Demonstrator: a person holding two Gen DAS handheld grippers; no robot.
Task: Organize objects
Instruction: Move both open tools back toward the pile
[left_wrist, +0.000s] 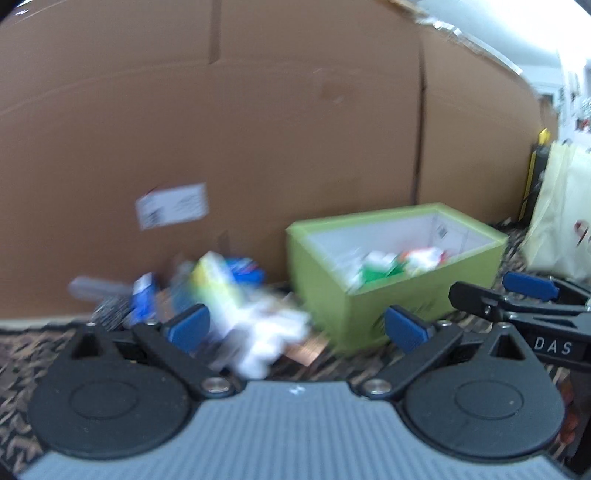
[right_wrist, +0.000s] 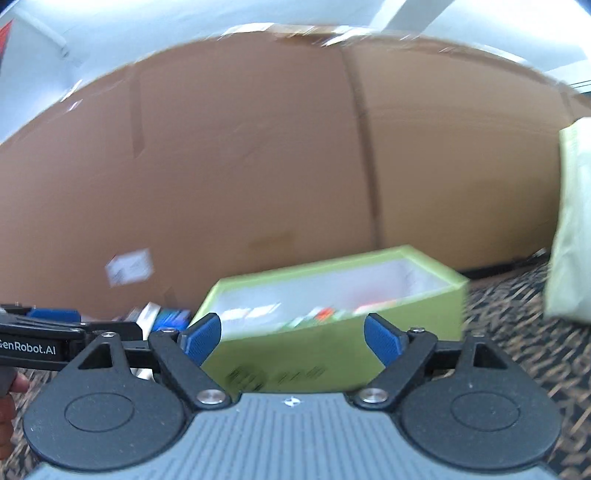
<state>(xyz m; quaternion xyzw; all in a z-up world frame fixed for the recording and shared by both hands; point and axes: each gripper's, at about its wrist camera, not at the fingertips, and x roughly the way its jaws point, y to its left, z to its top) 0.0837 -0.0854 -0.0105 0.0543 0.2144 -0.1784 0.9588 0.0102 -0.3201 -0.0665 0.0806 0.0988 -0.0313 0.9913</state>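
The loose pile (left_wrist: 221, 295) (blurred packets) lies left of the green box (left_wrist: 399, 273), against the cardboard (left_wrist: 258, 129). The left gripper (left_wrist: 295, 326), spread wide and empty, faces it and is nearer; the right gripper (right_wrist: 291, 338), also open and empty, faces the box.

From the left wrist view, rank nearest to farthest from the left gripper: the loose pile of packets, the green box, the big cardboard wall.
1. Loose pile of packets: straight ahead of the left gripper, reaching between its open fingers.
2. Green box: ahead, to the right, on the carpet.
3. Big cardboard wall: behind both, across the back.
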